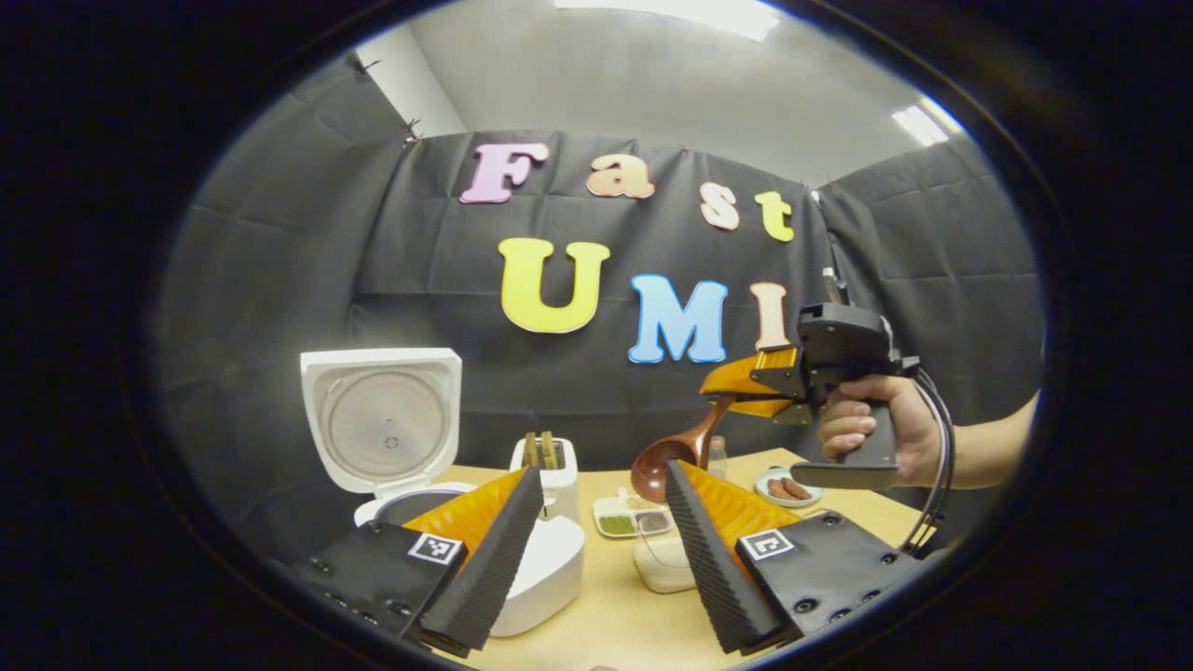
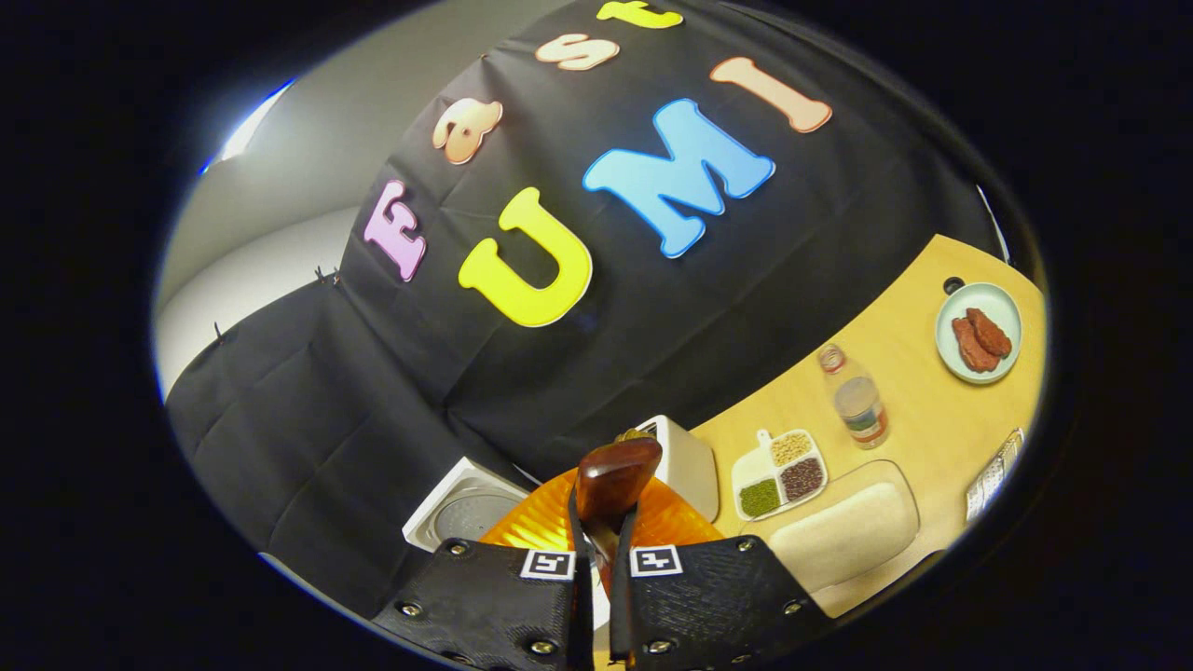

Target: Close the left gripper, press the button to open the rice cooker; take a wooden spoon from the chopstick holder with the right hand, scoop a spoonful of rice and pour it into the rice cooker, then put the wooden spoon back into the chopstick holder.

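My right gripper [image 1: 746,391] clamps the wooden spoon [image 1: 673,457] by its handle, bowl hanging above the table [image 1: 615,615]; the grasped stretch is hidden. Rice cooker [image 1: 391,447] lid up. My left gripper [image 1: 601,540] gapes.

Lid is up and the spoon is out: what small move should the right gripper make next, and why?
Probably lower the wooden spoon toward the rice container to scoop. The rice cooker already stands open, and the right gripper holds the spoon by its handle in the air above the table, jaws shut on it. Whether the bowl holds any rice cannot be told.
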`<state>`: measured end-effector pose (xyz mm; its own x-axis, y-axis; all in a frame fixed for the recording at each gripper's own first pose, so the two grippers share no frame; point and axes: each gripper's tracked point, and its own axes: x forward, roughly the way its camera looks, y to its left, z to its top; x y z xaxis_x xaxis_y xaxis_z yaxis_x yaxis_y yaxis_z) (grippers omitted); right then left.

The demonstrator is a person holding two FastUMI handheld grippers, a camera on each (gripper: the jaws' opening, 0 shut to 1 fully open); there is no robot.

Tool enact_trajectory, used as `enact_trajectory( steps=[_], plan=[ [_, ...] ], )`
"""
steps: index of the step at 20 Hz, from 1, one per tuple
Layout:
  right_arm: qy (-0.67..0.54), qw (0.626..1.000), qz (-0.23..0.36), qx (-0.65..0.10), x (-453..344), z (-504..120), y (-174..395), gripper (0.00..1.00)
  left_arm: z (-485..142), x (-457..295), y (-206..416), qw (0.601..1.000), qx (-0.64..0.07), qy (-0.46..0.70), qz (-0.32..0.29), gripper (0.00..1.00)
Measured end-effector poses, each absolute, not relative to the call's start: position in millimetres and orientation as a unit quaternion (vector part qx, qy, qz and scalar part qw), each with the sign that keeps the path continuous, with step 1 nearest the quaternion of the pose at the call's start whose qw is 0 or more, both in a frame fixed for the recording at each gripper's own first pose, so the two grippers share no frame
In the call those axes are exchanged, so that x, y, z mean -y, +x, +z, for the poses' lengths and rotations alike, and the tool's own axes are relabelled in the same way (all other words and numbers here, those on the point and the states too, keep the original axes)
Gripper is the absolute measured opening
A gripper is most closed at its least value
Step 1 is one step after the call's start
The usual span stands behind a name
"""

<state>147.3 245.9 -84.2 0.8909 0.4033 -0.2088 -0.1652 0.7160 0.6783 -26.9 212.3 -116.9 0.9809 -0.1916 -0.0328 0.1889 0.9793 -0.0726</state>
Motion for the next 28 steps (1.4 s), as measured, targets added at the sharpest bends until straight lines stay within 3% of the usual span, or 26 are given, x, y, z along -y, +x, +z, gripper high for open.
enact_trajectory(
  steps=[2,14,28],
  plan=[
    [0.345,0.912,0.139,-0.173,-213,-87,137,0.07,-113,-192,-24,0.994,-0.018,-0.032,-0.107,0.89],
    [0.317,0.935,0.071,-0.144,-77,-91,102,0.07,-104,-94,-6,0.987,-0.028,-0.017,-0.155,0.93],
    [0.215,0.959,-0.039,-0.182,40,-178,107,0.07,-109,-84,-9,0.991,-0.056,0.004,-0.122,0.9]
  ],
)
